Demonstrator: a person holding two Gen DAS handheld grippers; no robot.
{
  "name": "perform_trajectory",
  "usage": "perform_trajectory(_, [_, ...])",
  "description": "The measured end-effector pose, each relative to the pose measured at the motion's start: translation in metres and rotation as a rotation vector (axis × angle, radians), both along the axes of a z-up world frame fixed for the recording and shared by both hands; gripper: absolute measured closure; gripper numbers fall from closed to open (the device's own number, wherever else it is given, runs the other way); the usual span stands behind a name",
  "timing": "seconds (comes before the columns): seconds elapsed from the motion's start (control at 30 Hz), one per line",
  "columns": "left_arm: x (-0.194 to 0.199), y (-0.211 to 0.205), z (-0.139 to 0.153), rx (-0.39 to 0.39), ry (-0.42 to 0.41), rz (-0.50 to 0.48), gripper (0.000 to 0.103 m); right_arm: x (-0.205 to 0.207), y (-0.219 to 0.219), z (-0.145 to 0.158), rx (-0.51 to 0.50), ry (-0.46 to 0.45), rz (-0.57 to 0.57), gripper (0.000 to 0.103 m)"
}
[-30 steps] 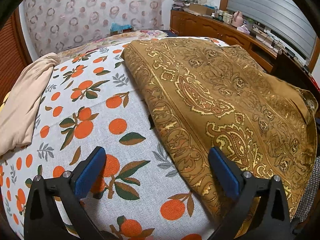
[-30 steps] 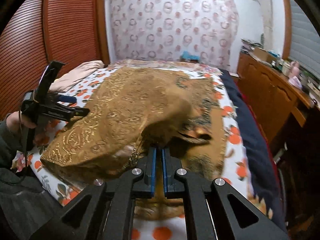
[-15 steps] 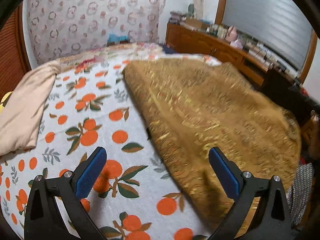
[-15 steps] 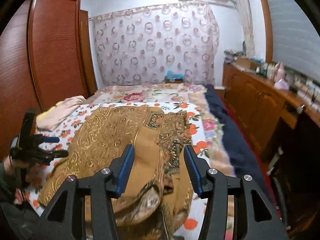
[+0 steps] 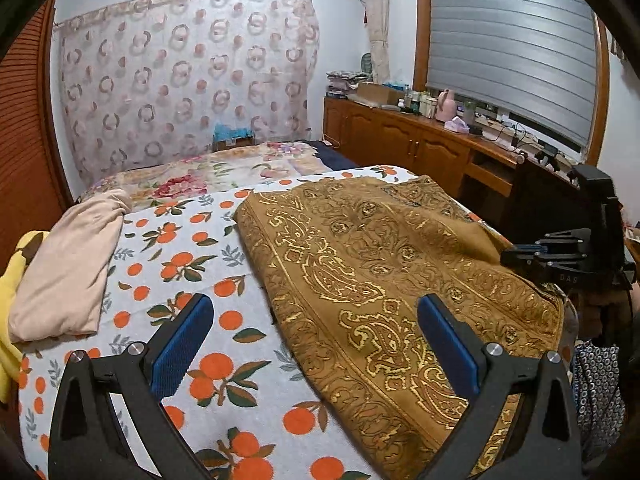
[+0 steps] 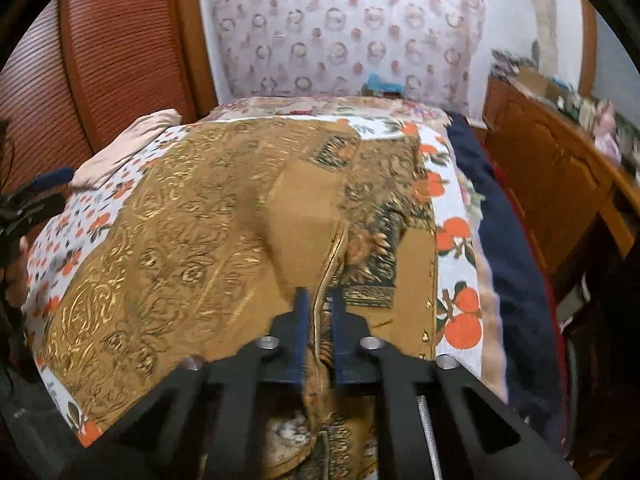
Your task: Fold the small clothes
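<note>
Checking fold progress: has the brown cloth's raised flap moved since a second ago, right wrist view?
Yes. The brown paisley cloth no longer has its flap bunched over its middle. It now lies flatter across the orange-print sheet, a fold pinched in the right gripper.

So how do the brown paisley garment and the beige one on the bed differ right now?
The brown paisley garment is spread wide and gold-patterned; the beige garment is plain and folded into a narrow bundle. The brown one has an edge pinched in the right claw, whose jaws have just closed; the beige one lies untouched. The left claw is open, holding neither. Both rest on the orange-print sheet.
</note>
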State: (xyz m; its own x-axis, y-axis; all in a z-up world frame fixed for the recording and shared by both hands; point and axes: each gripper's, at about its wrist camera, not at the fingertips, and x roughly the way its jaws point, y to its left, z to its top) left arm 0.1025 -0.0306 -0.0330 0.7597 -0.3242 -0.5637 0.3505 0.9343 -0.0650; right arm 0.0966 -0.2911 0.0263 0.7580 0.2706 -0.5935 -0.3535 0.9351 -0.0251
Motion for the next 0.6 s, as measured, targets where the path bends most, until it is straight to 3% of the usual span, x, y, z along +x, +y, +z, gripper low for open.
perform_trajectory(0.2, [0.001,0.001,0.000,-0.023,0.026,-0.006,0.000,-0.035,0.001,0.014,0.022,-0.102,-0.012,0.099])
perform_trajectory(0.33, [-0.001,0.000,0.001,-0.023,0.019,-0.009,0.000,-0.056,-0.010,0.005,0.026,-0.076,-0.026,0.099])
perform_trajectory(0.43, [-0.001,-0.001,0.002,-0.016,0.015,-0.011,0.000,-0.044,-0.013,-0.010,0.007,-0.018,-0.029,0.099])
perform_trajectory(0.53, [-0.002,-0.001,0.003,-0.015,0.011,-0.006,0.000,-0.036,-0.014,-0.003,-0.007,-0.034,-0.037,0.086])
perform_trajectory(0.6, [-0.001,0.000,0.003,-0.016,0.012,-0.003,0.000,-0.028,-0.012,0.013,-0.002,-0.068,-0.042,0.069])
